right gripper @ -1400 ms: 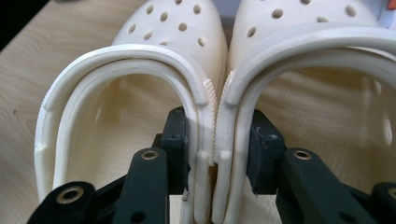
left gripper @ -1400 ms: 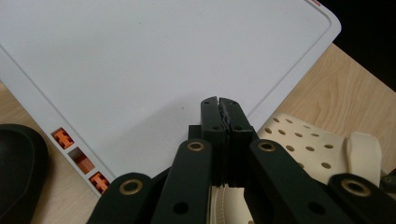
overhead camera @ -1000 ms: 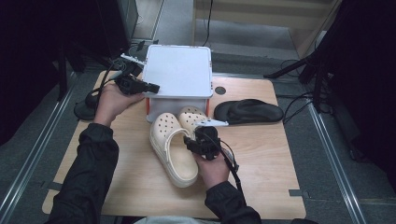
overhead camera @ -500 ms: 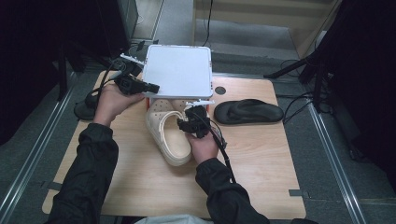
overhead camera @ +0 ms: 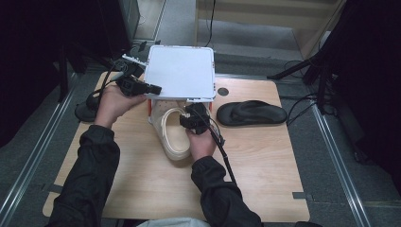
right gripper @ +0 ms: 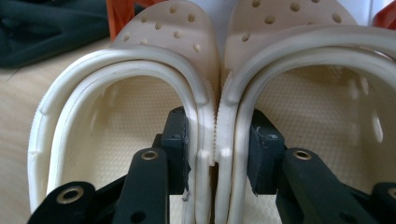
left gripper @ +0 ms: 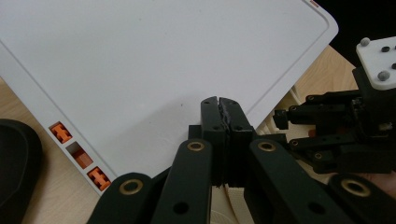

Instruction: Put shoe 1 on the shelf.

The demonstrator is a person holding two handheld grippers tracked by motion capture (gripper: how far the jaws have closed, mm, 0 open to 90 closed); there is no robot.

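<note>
Right gripper pinching a pair of cream clogs at the mouth of a lidded bin, left gripper pressed shut at the lid.

The right gripper (right gripper: 218, 149) has one jaw inside each cream clog (right gripper: 140, 116), squeezing the two touching inner walls together. In the high view, the clogs (overhead camera: 172, 135) lie side by side on the wooden table (overhead camera: 265, 165), toes at 12 o'clock tucked beneath the white lid (overhead camera: 180, 71) of the orange-walled bin (overhead camera: 150, 108), heels toward the person. The left gripper (left gripper: 219, 103) has its jaws pressed together, their tips against the lid's underside near its edge; in the high view it sits at 9 o'clock of the lid (overhead camera: 142, 87). At 3 o'clock from the clogs, well apart, a black sandal (overhead camera: 253, 112) lies flat on the table.
</note>
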